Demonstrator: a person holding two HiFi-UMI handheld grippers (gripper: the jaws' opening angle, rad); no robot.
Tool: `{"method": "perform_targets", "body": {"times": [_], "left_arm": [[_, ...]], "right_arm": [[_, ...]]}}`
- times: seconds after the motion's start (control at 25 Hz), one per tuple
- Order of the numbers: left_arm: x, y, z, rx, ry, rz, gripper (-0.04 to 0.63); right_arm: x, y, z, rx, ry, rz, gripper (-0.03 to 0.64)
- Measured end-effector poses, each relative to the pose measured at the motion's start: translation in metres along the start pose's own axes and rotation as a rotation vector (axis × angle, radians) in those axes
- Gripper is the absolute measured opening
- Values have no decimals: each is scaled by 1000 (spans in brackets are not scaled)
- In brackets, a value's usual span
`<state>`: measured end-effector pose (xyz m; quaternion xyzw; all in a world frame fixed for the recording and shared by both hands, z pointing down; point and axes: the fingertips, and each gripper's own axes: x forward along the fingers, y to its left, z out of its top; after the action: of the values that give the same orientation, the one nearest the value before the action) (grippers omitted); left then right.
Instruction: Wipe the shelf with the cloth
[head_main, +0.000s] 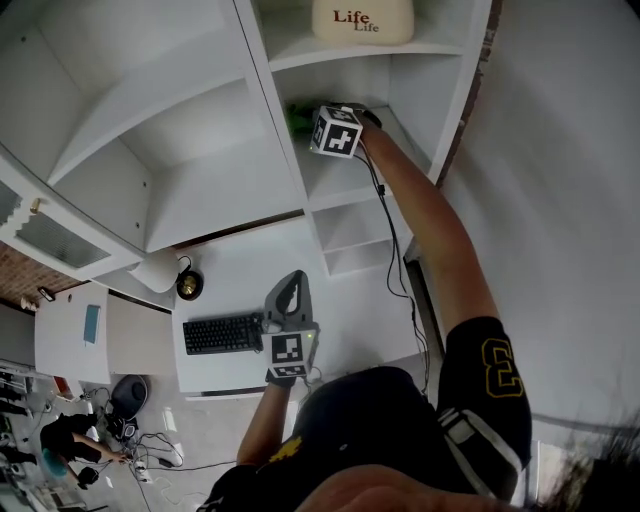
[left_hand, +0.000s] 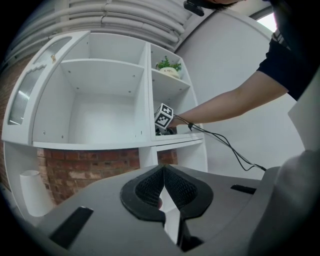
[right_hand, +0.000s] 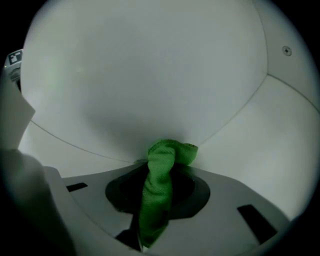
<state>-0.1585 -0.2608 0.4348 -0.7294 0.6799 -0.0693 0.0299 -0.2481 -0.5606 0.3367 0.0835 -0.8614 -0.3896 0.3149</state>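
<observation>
Cloth (right_hand: 170, 152) touching the white shelf (right_hand: 150, 90).
Right gripper (right_hand: 159, 200) pinches the green cloth; left gripper (left_hand: 164, 187) is closed, holding nothing.

The white shelf (head_main: 200, 190) is bearing a cream pot (head_main: 362, 20) on its upper board, while the green cloth (right_hand: 165, 165) is apparently touching the board below.

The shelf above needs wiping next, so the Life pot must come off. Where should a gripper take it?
Probably pinch the pot by its rim, one jaw inside, from the open front of the shelf. It looks wide and rounded, likely too broad to span, and walls close its sides and back. Avoid the plant in it.
</observation>
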Motion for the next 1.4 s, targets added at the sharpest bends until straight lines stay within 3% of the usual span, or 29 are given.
{"method": "perform_targets", "body": {"times": [0.16,0.68,1.4], "left_arm": [[4,-11,-2,2,6,-25,20],[3,-22,-8,4,8,-112,20],[-5,-37,-15,6,13,-187,20]], "right_arm": [[5,-2,-5,20,54,26,80],[-12,-7,-23,119,150,-50,75],[-67,-36,-112,544,425,-273,75]]}}
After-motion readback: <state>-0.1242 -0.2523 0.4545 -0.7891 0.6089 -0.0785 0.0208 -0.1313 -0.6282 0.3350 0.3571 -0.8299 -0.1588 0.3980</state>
